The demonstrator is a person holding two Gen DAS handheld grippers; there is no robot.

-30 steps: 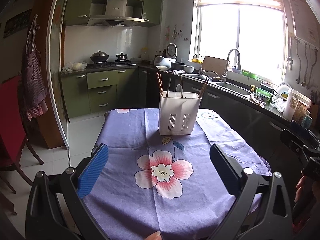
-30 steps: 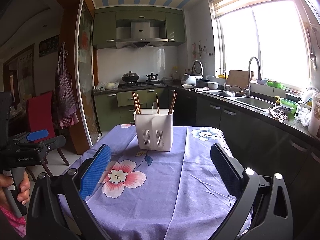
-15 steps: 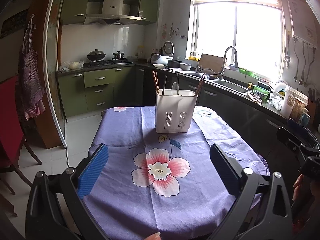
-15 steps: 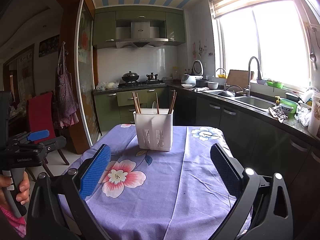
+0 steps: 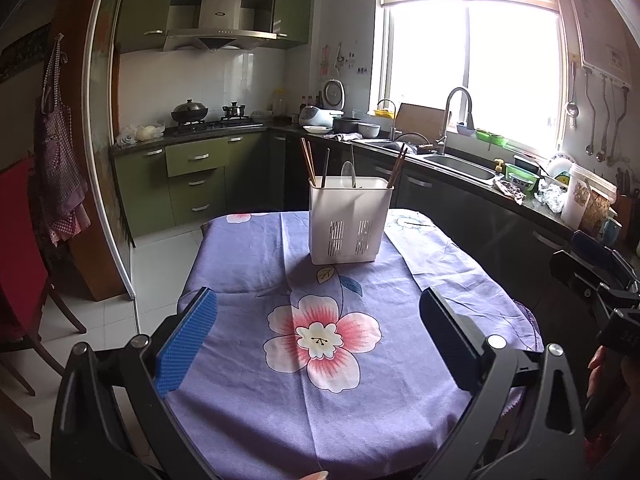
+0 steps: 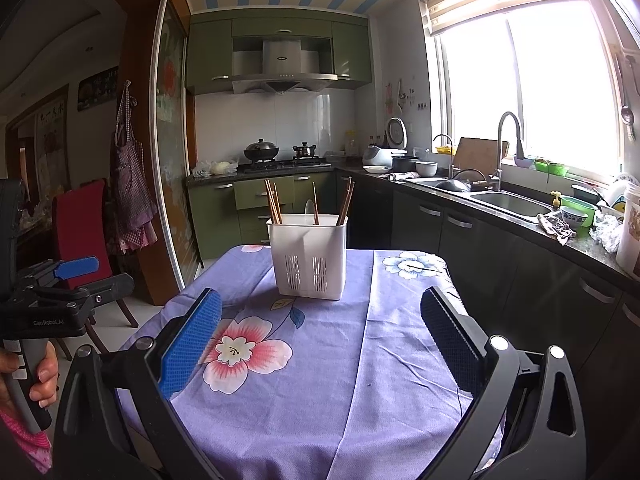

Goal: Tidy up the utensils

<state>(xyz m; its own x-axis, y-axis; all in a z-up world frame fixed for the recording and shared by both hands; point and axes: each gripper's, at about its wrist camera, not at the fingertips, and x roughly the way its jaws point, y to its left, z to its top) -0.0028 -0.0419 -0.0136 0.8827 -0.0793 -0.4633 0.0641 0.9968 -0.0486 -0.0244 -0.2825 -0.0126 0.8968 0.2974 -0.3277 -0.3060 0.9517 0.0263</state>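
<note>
A white slotted utensil holder [image 5: 349, 221] [image 6: 308, 256] stands at the far end of the purple flowered tablecloth [image 5: 320, 360] [image 6: 328, 360]. Brown chopsticks [image 5: 308, 158] [image 6: 272, 202] and a pale spoon [image 5: 347, 172] [image 6: 309, 208] stick up out of it. My left gripper [image 5: 318, 338] hovers over the near part of the table, open, with nothing between its fingers. My right gripper [image 6: 320, 338] is also open and empty, held at the near edge, well short of the holder. In the right wrist view a hand holds the left gripper's handle at the left border.
A dark counter with a sink [image 6: 508, 202] and faucet [image 5: 454, 120] runs along the right, crowded with bowls and jars. Green cabinets and a stove with pots [image 6: 262, 150] line the back wall. A red chair [image 6: 80, 232] stands left of the table.
The left wrist view has shifted slightly, so the holder sits a little lower and to the left. The right gripper has stayed still. Both grippers remain open.
</note>
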